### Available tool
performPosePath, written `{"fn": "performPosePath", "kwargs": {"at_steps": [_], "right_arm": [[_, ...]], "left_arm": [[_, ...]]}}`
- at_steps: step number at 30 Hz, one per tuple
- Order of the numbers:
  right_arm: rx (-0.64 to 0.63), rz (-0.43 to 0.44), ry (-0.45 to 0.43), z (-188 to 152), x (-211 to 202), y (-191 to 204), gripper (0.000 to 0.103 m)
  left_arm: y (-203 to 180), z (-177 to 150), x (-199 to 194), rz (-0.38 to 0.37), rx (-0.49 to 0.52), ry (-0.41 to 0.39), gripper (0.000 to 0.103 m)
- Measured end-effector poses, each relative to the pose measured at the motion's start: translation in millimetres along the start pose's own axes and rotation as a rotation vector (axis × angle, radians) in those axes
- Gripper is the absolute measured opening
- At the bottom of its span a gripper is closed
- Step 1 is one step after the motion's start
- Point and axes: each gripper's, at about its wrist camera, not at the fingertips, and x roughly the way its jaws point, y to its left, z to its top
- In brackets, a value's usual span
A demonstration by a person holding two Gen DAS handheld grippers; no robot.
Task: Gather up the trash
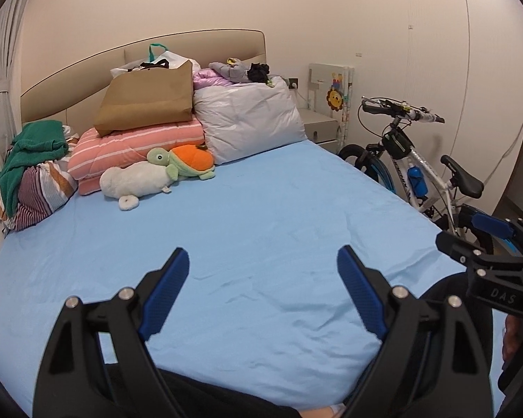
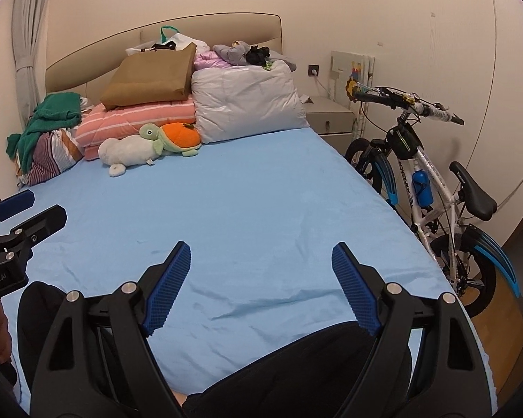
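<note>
My left gripper (image 1: 263, 261) is open and empty above the near part of a bed with a light blue sheet (image 1: 244, 230). My right gripper (image 2: 261, 256) is open and empty too, beside it over the same sheet (image 2: 247, 209). The right gripper also shows at the right edge of the left wrist view (image 1: 484, 240), and the left gripper at the left edge of the right wrist view (image 2: 21, 212). A brown paper bag (image 1: 146, 99) (image 2: 150, 76) and a white plastic bag (image 1: 164, 59) lie at the headboard. No loose trash shows on the sheet.
Folded pink striped bedding (image 1: 136, 142), a white pillow (image 1: 251, 115), plush toys (image 1: 157, 174) and a pile of clothes (image 1: 35, 170) fill the head of the bed. A bicycle (image 2: 432, 188) stands along the right side, by a nightstand (image 2: 327, 118). Dark-trousered knees lie below the grippers.
</note>
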Motion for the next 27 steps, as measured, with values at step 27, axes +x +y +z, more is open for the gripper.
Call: {"fn": "performPosePath", "kwargs": {"at_steps": [27], "right_arm": [[0.001,0.006,-0.004,-1.9,-6.5,9.8,0.080]], "left_arm": [[3.1,-2.0,-2.6,0.006,0.000,-0.002,0.087]]}}
